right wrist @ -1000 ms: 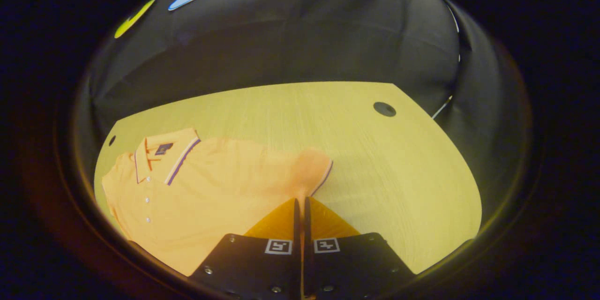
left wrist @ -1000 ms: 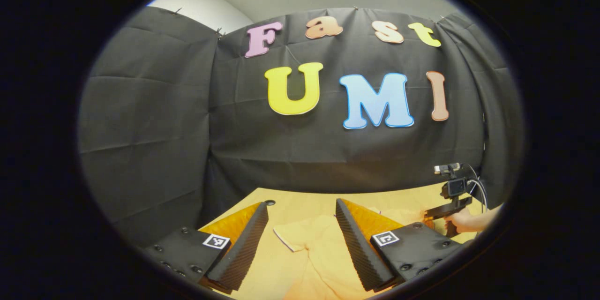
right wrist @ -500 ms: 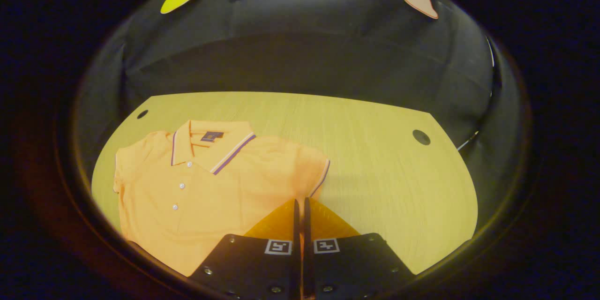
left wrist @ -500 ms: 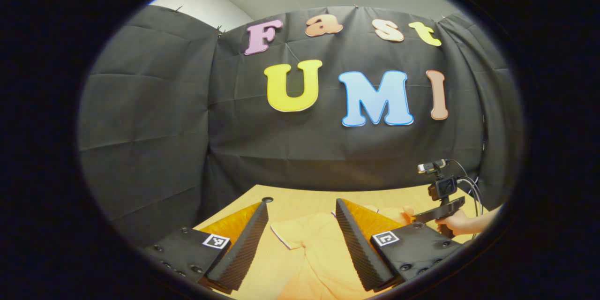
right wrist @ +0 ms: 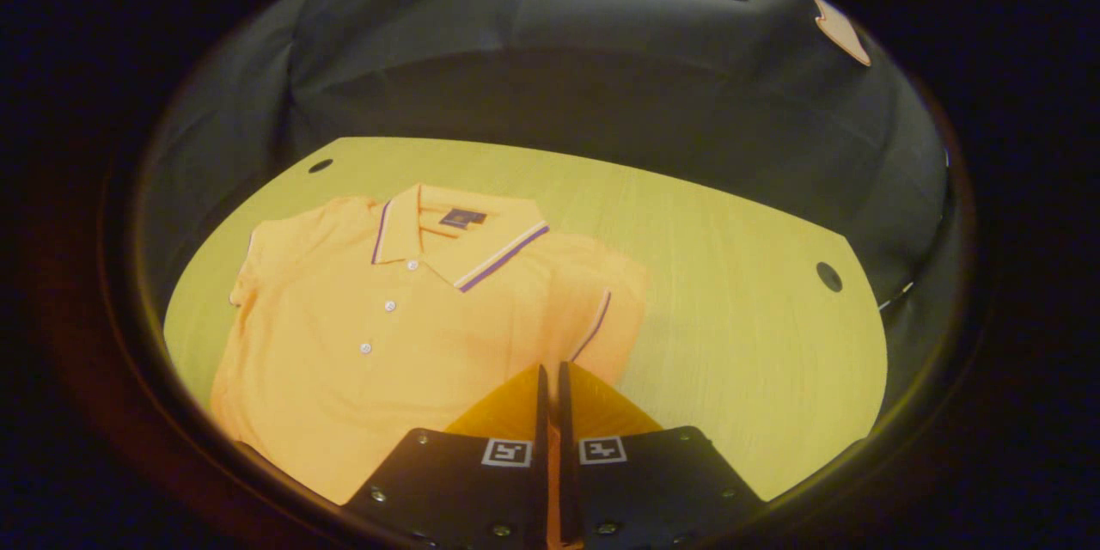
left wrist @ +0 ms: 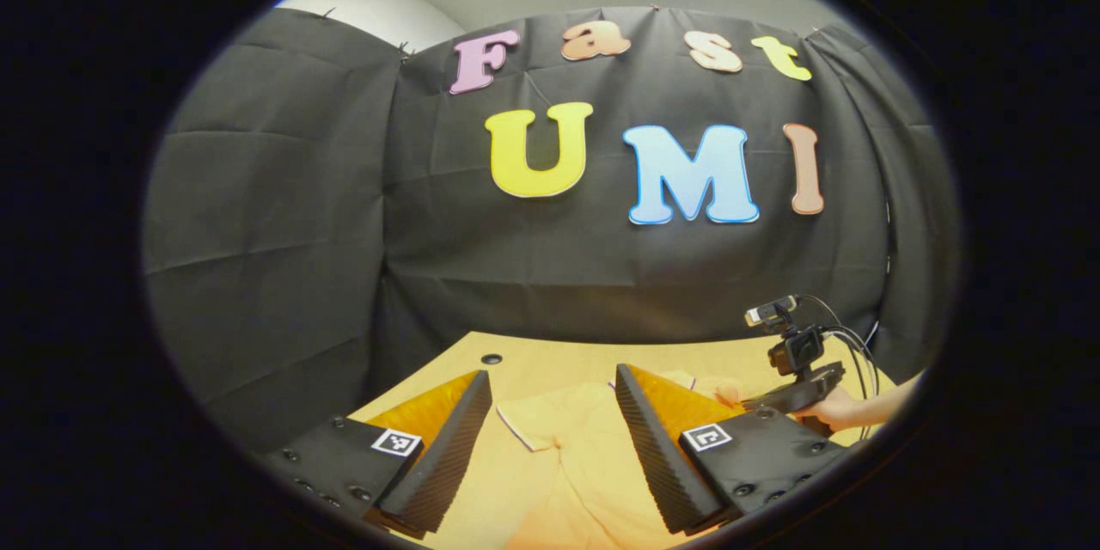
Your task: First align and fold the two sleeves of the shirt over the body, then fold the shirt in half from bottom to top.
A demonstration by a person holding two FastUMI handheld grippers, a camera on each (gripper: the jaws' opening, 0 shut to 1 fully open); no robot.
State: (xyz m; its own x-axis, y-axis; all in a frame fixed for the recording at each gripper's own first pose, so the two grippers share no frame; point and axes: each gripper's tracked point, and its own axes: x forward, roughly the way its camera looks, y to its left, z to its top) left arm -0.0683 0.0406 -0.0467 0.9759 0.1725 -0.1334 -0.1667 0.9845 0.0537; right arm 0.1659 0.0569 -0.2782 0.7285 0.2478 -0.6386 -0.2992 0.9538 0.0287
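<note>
So the orange polo shirt (right wrist: 387, 335) is lying flat and face up on the light wooden table (right wrist: 730, 344), collar (right wrist: 455, 236) at the far side, 3 small buttons running down the placket. In the right gripper view it sits on the left part of the table, and the right sleeve (right wrist: 614, 314) with its striped cuff is turned in over the body, just beyond the fingertips. The right gripper (right wrist: 550, 374) has its 2 fingers pressed together with only a thin slit between them; orange fabric shows right along that slit, but I can't tell whether they're actually pinching cloth or just closed above it. The left gripper (left wrist: 550, 391) has its fingers spread wide, hovering over the shirt with nothing between them, and the other sleeve (left wrist: 537, 421) lies spread out on the table in the gap. Far right in the left gripper view you can see a hand (left wrist: 838, 408) holding the other gripper low over the shirt, cables trailing off it. 2 round holes (right wrist: 829, 277) sit in the tabletop's far corners, black cloth wall (left wrist: 284, 215) behind.
</note>
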